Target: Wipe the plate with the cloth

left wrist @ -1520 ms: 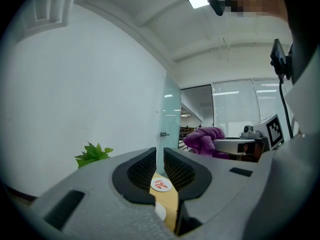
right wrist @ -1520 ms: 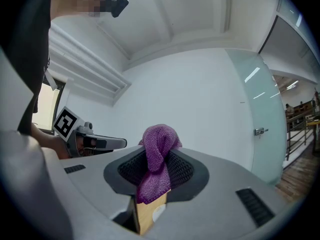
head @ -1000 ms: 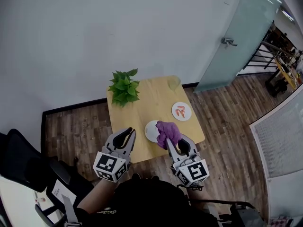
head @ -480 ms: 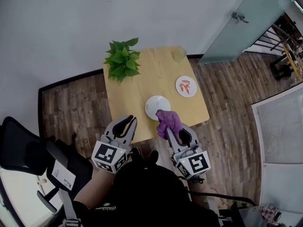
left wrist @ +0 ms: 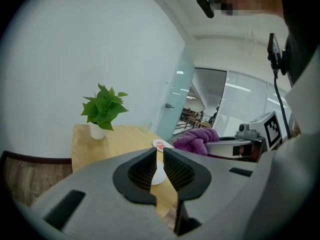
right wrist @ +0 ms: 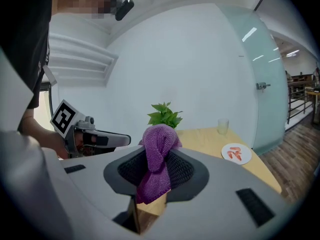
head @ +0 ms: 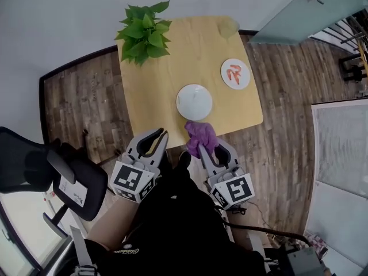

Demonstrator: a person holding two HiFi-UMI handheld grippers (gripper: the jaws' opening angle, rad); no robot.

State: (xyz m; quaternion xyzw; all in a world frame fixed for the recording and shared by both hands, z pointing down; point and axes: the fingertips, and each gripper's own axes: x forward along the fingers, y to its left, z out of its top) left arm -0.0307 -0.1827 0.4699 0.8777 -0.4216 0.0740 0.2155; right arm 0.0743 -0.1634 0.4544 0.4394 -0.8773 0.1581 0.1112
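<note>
The empty white plate (head: 194,102) lies on the wooden table (head: 155,91), close to its near edge. My right gripper (head: 202,149) is shut on the bunched purple cloth (head: 200,137), which hangs just off the table's near edge, short of the plate. In the right gripper view the cloth (right wrist: 158,156) sticks up between the jaws and hides the plate. My left gripper (head: 161,135) is shut and holds nothing, level with the right one over the floor. Through its narrow jaw gap a sliver of the white plate (left wrist: 159,174) shows.
A potted green plant (head: 142,32) stands at the table's far left corner. A glass (head: 229,26) is at the far right, and a small plate with red pieces (head: 235,73) lies on the right side. A black office chair (head: 52,171) stands to my left on the wooden floor.
Both grippers drew back from the table toward my body. The cloth, over the plate's edge a second ago, now hangs past the table's near edge. The plate is fully uncovered.
</note>
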